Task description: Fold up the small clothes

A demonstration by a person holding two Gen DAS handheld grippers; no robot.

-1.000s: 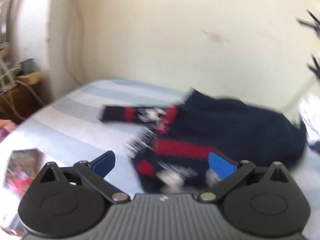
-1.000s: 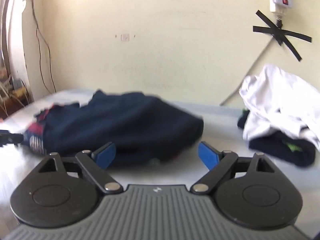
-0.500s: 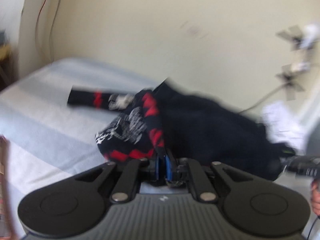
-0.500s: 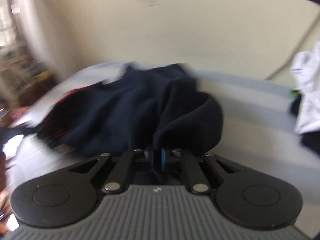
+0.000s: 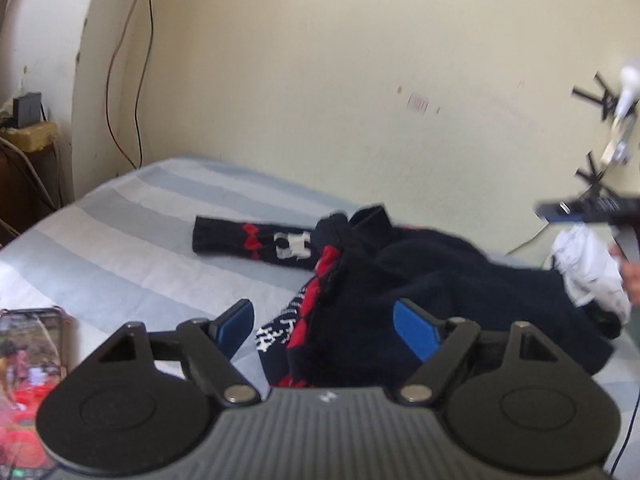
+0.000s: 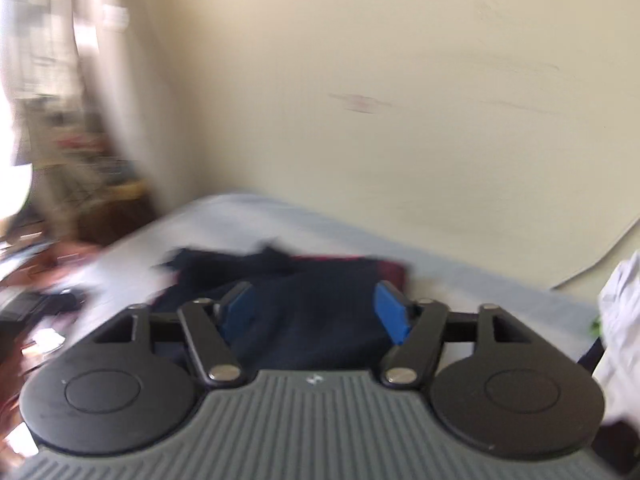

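Note:
A navy sweater (image 5: pixel 432 292) with red and white patterning lies rumpled on the striped bed sheet (image 5: pixel 132 248), one sleeve (image 5: pixel 256 242) stretched out to the left. My left gripper (image 5: pixel 326 322) hovers over its near edge, jaws opening, and the pads press on nothing. In the blurred right wrist view the same sweater (image 6: pixel 320 312) lies ahead, and my right gripper (image 6: pixel 316 310) is above it with jaws opening and nothing pinched. The right gripper also shows at the right edge of the left wrist view (image 5: pixel 588 208).
A heap of white and dark clothes (image 5: pixel 588 276) sits at the sweater's right, white cloth (image 6: pixel 620 312) at the right edge. A phone (image 5: pixel 28 380) with a lit screen lies at the near left of the bed. A cream wall stands behind, with furniture to the left.
Both grippers were open, shut on folds of the sweater half a second ago, and now stand open again. The sweater has been pulled into a more bunched shape. The right gripper has swung left and up.

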